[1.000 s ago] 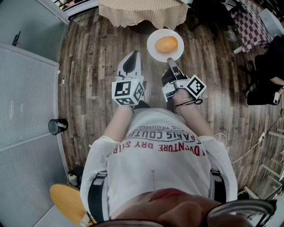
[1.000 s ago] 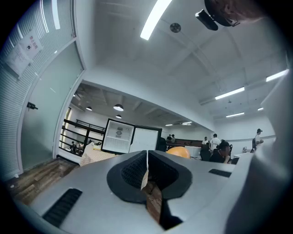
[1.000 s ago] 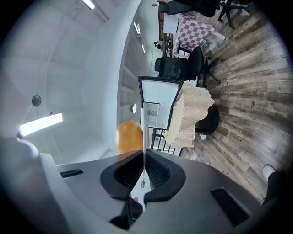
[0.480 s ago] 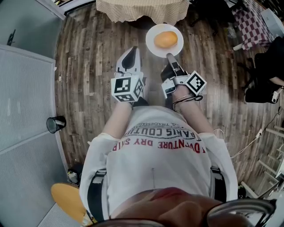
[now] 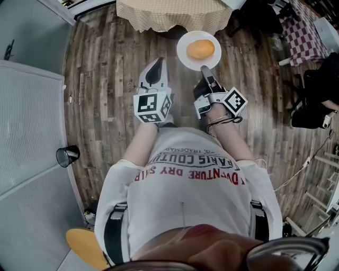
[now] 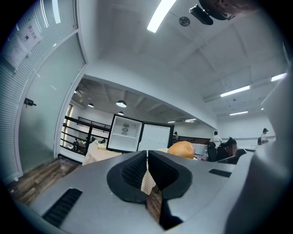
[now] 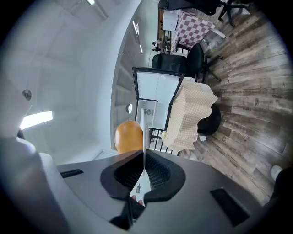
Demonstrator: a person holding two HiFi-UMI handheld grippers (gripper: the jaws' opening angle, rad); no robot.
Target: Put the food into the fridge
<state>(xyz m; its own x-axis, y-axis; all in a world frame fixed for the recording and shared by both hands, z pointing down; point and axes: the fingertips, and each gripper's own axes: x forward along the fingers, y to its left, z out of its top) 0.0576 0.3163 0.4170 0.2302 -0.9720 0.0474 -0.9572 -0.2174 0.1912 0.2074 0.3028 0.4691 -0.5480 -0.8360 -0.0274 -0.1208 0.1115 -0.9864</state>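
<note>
A round orange food (image 5: 200, 49) lies on a white plate (image 5: 186, 58) held out in front of me above the wooden floor. My right gripper (image 5: 203, 69) is shut on the plate's near rim. In the right gripper view the plate (image 7: 143, 130) shows edge-on between the pads, with the food (image 7: 128, 135) to its left. My left gripper (image 5: 157, 62) hovers to the left of the plate, shut and holding nothing. A small fridge (image 6: 139, 137) with its door swung open stands ahead; the right gripper view also shows the fridge (image 7: 155, 98).
A table with a checkered cloth (image 5: 169, 13) stands just beyond the plate, in front of the fridge. A black cup (image 5: 67, 155) sits on the floor by the glass partition (image 5: 26, 132) on my left. Office chairs (image 5: 312, 100) are off to the right.
Both grippers and the plate keep nearly the same pose. The floor, the cup and the table have shifted a little in the head view as the person moves.
</note>
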